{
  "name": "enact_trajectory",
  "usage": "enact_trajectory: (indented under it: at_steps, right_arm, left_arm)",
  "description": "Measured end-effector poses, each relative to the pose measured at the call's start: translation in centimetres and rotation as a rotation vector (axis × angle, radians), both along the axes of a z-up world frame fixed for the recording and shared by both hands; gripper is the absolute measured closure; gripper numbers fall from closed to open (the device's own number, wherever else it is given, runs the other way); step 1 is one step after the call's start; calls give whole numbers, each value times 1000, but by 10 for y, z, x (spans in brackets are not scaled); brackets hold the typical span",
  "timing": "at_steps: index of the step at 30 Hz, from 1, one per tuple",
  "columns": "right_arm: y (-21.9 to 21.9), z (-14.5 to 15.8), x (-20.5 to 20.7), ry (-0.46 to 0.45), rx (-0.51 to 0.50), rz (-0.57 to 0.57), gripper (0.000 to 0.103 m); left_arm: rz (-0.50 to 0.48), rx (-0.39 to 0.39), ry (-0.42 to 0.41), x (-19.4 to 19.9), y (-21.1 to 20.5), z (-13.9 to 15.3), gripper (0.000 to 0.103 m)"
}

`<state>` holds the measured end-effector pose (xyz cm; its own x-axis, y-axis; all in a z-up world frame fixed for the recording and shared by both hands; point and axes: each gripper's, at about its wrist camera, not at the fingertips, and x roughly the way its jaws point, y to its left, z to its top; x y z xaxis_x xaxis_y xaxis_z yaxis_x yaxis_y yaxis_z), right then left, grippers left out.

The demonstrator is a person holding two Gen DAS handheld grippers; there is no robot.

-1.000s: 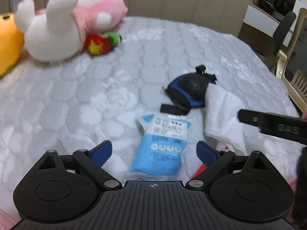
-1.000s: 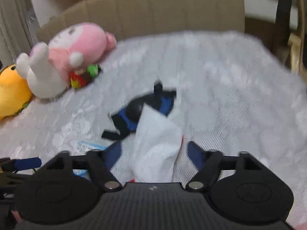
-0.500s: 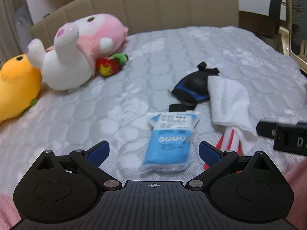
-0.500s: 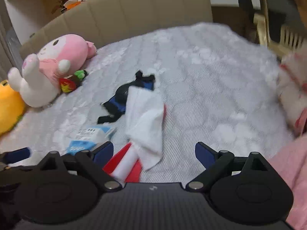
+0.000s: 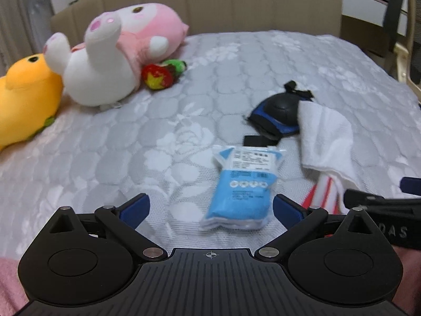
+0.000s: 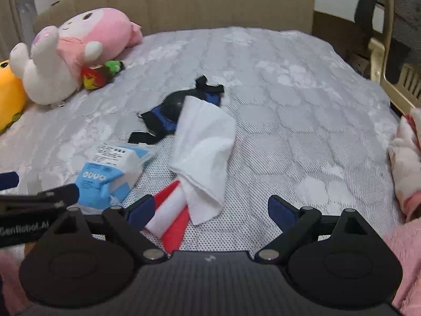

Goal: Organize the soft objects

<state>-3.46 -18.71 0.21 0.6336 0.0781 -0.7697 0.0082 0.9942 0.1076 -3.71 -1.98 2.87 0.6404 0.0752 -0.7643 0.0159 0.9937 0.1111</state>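
On the grey quilted bed (image 5: 184,121) lie a blue-and-white packet (image 5: 243,185) (image 6: 110,173), a white towel (image 5: 327,142) (image 6: 206,150) over a red-and-white striped cloth (image 6: 171,216), and a black-and-blue pad with straps (image 5: 277,113) (image 6: 168,110). A pink-and-white plush (image 5: 118,52) (image 6: 76,47), an orange plush (image 5: 23,97) and a small red-and-green toy (image 5: 161,75) rest at the far left. My left gripper (image 5: 211,209) is open just short of the packet. My right gripper (image 6: 210,209) is open over the near end of the towel and striped cloth.
A beige padded headboard (image 5: 236,2) runs behind the bed. A chair (image 6: 389,47) and desk stand at the far right. A pink-and-white fluffy item (image 6: 406,158) lies at the bed's right edge. Pink sleeves show at the frames' lower corners.
Both grippers have drawn back and steadied, so more of the bed shows. The right gripper has shifted left, bringing the towel nearer its middle. No object has moved.
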Motion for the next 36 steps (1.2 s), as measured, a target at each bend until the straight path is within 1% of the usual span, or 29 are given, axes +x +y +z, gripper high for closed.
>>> enact_trajectory:
  at_steps: [2, 10, 16, 27, 36]
  right_arm:
    - [-3, 0, -1, 1, 11, -9, 9]
    - [-2, 0, -1, -3, -26, -1, 9]
    - [0, -1, 2, 24, -46, -6, 9]
    - [-2, -3, 3, 29, -40, -5, 9]
    - [0, -2, 2, 32, -40, -9, 9]
  left_arm:
    - [-6, -13, 10, 1, 1, -1, 0]
    - [0, -24, 19, 0, 5, -2, 0]
    - [-8, -24, 27, 3, 1, -4, 0]
    - [-1, -41, 35, 2, 2, -6, 0]
    - [10, -39, 49, 6, 4, -6, 0]
